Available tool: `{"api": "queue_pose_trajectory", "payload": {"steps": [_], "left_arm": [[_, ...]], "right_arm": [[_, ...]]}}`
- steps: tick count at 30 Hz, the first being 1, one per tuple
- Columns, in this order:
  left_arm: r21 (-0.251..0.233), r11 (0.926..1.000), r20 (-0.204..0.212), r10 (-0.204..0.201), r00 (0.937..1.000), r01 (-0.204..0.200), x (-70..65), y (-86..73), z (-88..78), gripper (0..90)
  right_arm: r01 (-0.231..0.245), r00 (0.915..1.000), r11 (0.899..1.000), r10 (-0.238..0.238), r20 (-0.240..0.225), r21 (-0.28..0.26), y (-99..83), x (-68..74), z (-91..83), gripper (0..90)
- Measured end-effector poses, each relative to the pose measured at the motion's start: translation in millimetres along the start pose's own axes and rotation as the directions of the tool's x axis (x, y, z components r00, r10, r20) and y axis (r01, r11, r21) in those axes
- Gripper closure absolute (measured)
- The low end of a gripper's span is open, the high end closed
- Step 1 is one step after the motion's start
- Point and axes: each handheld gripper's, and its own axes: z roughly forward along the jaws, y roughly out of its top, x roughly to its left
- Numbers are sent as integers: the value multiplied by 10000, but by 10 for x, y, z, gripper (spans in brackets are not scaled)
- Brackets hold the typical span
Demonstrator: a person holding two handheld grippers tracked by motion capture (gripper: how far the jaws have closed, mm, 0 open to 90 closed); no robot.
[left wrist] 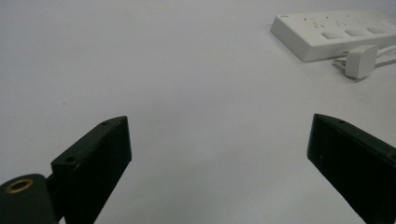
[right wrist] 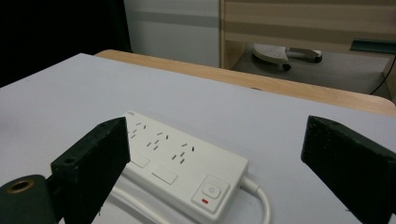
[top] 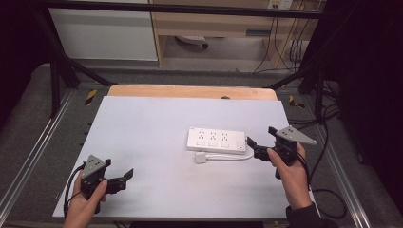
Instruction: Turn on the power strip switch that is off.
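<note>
1. Right, a white power strip (top: 216,140) lies flat on the pale table top (top: 152,137), right of centre, its long side running across the table.
2. Its white cord (top: 230,156) loops along the near side of the strip and ends in a white plug (top: 200,158) lying on the table just beside the strip's near edge.
3. Over on the right, the person's right hand (top: 291,173) holds the right gripper (top: 253,145) just off the strip's right end, jaws spread wide and nothing between them.
4. From the right gripper view, the strip's power button (right wrist: 211,191) sits at the near end, with the rows of sockets running away toward the left jaw.
5. Down at the near left, the left hand (top: 85,202) holds the left gripper (top: 124,179) low over bare table, well apart from the strip.
6. Its jaws are spread wide too, gripping nothing; the strip and plug (left wrist: 359,60) show far off at its upper right.
</note>
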Motion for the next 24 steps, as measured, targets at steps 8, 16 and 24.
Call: {"api": "queue_pose_trajectory", "payload": {"steps": [8, 16, 24], "left_arm": [[15, 10000, 31, -93, 10000, 93, 8, -3, -1, 64], [27, 9999, 10, -101, 9999, 101, 11, -3, 10, 64], [65, 10000, 1, -23, 10000, 23, 5, -2, 12, 64]], "right_arm": [[90, 9998, 10000, -91, 185, 23, -256, -136, -67, 91], [49, 9994, 9988, -66, 342, 478, -574, -267, -115, 71], [255, 9991, 9864, -306, 285, 1625, -793, -303, -44, 60]]}}
